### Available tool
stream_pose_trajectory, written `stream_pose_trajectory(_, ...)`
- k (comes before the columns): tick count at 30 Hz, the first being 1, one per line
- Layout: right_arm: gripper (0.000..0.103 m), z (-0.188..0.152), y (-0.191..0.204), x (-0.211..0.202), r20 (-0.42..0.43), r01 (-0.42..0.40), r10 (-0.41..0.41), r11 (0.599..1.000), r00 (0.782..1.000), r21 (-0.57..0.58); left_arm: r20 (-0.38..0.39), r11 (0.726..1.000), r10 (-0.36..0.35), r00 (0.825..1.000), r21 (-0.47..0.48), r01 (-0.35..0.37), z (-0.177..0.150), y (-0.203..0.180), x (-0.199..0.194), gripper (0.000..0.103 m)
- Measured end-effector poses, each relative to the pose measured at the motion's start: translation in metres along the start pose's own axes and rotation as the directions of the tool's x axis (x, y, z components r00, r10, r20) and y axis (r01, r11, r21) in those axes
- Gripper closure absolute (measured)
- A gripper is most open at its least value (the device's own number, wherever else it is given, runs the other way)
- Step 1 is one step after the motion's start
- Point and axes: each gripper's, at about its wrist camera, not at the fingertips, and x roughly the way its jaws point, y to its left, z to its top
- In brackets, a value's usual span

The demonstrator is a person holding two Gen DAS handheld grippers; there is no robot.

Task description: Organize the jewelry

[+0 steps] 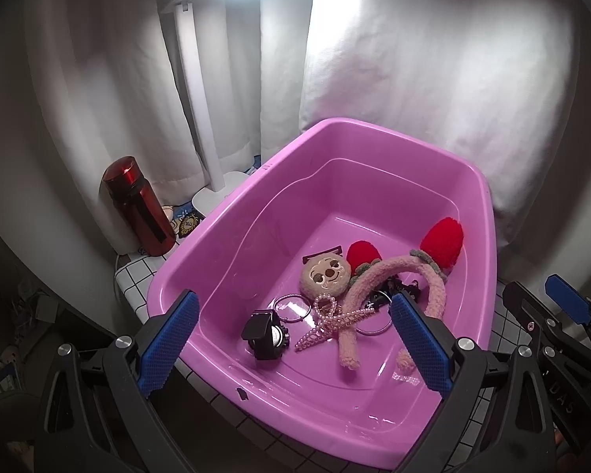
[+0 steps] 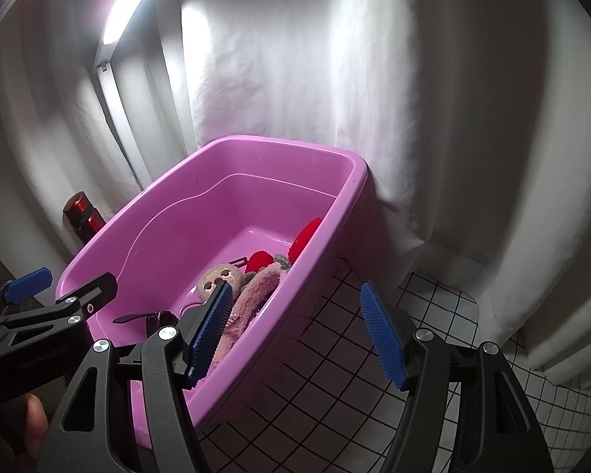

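A pink plastic tub (image 1: 224, 236) holds a pile of accessories: a fuzzy pink headband (image 1: 374, 280) with red pompoms (image 1: 442, 241), a plush smiling face (image 1: 325, 276), a pink pearl hair clip (image 1: 327, 321), silver hoops (image 1: 292, 307) and a black watch (image 1: 264, 333). My left gripper (image 1: 293, 345) is open and empty above the tub's near end. My right gripper (image 2: 299, 331) is open and empty over the tub's right rim (image 2: 334, 213); the headband (image 2: 256, 287) and plush face (image 2: 220, 276) show there too.
A red metallic bottle (image 1: 139, 207) stands left of the tub, beside a white lamp base (image 1: 212, 197). White curtains hang behind. The table has a white grid-pattern cloth (image 2: 374, 386) with bare room right of the tub.
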Motion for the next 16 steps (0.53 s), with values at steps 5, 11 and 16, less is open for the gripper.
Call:
stream_pose_trajectory(5, 0.038, -0.0013, -0.0001, -0.0019, -0.002, 0.000, 0.000, 1.000, 1.000, -0.002, -0.001, 1.000, -0.010, 1.000, -0.020, 0.010, -0.0009, 0.0031, -0.0008, 0.007)
stream_pose_trajectory(11, 0.038, -0.0009, -0.0002, -0.0008, -0.006, -0.006, 0.006, 1.000, 1.000, -0.001, -0.006, 1.000, 0.001, 1.000, -0.026, -0.001, -0.0008, 0.0043, -0.0010, 0.007)
stream_pose_trajectory(16, 0.038, -0.0007, -0.0001, 0.0003, -0.008, -0.009, 0.009, 1.000, 1.000, -0.002, -0.004, 1.000, 0.008, 1.000, -0.019, -0.008, -0.0013, 0.0044, -0.0007, 0.007)
